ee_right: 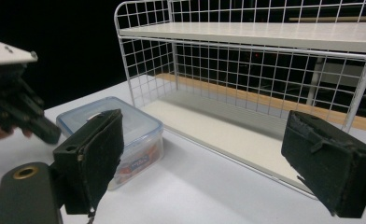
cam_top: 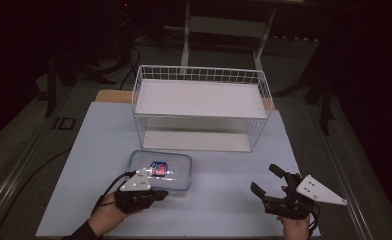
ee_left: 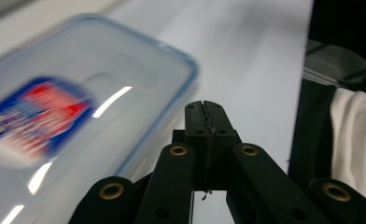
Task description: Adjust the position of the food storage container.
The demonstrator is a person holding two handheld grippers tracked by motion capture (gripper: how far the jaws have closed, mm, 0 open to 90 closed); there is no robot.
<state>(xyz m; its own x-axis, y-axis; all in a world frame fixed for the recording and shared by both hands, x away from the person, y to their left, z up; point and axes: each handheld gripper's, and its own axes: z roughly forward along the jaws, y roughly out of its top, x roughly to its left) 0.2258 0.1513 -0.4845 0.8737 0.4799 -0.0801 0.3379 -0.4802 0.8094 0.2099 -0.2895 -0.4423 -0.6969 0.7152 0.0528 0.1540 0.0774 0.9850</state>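
Closed on nothing, my left gripper (cam_top: 156, 195) hovers at the near edge of the clear blue-rimmed box (cam_top: 160, 170); its red-and-blue label is too blurred to read. Beyond it on the pale blue table (cam_top: 224, 200) stands a white wire shelf (cam_top: 201, 107) (dark room behind), while my right gripper (cam_top: 267, 180) gapes empty, well apart to the box's right.

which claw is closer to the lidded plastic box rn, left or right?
Left. The left claw sits at the near edge of the plastic box, jaws shut and empty. The right claw is open, well off to the box's right.
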